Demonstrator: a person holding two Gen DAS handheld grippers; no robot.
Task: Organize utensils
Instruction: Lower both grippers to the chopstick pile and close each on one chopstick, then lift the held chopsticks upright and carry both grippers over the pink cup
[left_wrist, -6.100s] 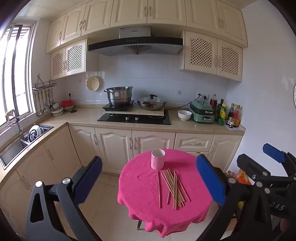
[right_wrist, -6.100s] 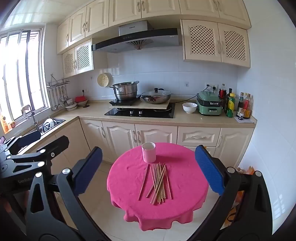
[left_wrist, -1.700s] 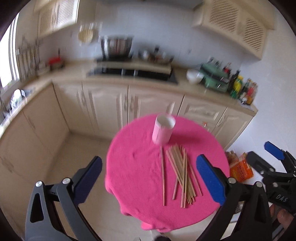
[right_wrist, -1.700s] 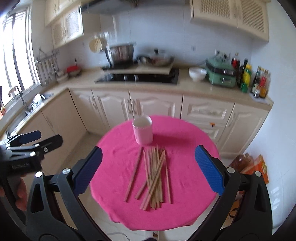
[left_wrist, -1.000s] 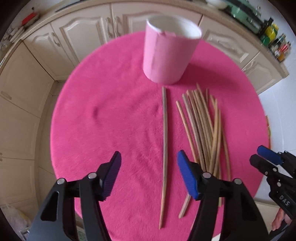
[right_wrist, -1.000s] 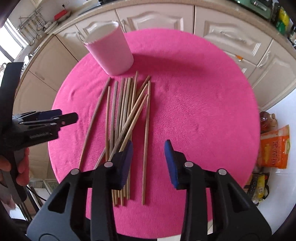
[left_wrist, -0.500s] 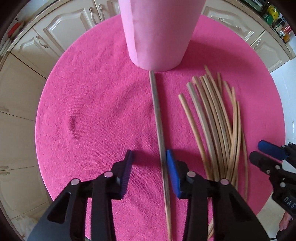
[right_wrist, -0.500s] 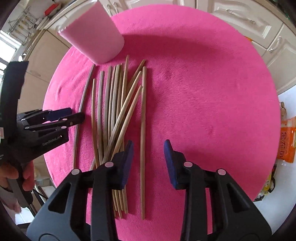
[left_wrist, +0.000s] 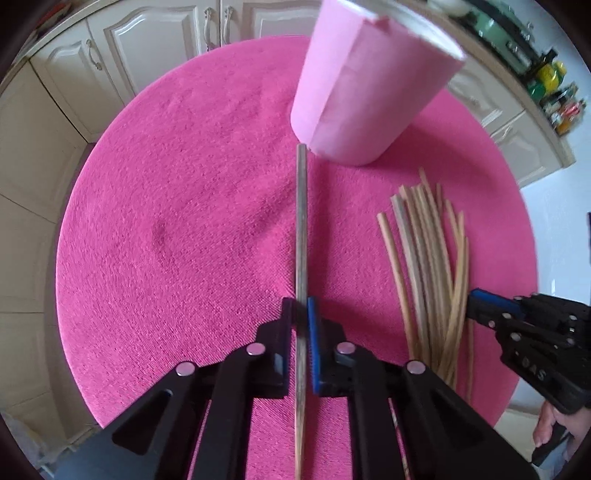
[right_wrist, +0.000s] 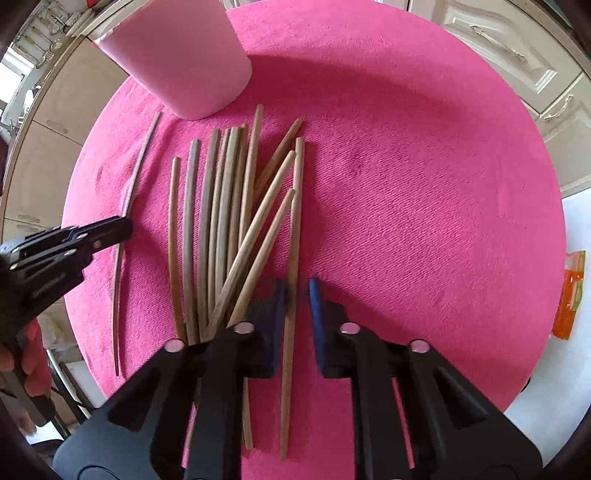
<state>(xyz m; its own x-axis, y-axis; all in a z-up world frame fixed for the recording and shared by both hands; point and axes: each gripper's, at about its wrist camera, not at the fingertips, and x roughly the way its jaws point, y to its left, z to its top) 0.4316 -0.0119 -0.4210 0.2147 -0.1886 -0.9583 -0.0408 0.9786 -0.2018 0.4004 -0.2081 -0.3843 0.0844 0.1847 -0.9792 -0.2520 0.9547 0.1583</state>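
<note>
A pink cup (left_wrist: 369, 85) stands at the far side of the round table with the pink cloth (left_wrist: 184, 221). One chopstick (left_wrist: 301, 221) lies apart from the others, its far end at the cup's foot. My left gripper (left_wrist: 301, 306) points down and its closing jaws press on this chopstick's middle. Several more chopsticks (right_wrist: 221, 206) lie in a loose bundle to the right. My right gripper (right_wrist: 296, 291) straddles the rightmost chopstick (right_wrist: 295, 221); its jaws are closing, with a thin gap still showing on the right side.
Cream cabinet doors (left_wrist: 159, 48) curve around behind the table. Bottles (left_wrist: 554, 96) stand on the counter at the far right. An orange packet (right_wrist: 570, 291) lies on the floor to the right. A person's hand (left_wrist: 545, 432) holds the right gripper's handle.
Both grippers have come down closer to the cloth. The left jaws have narrowed onto the single chopstick. The right jaws have narrowed around the bundle's rightmost chopstick.
</note>
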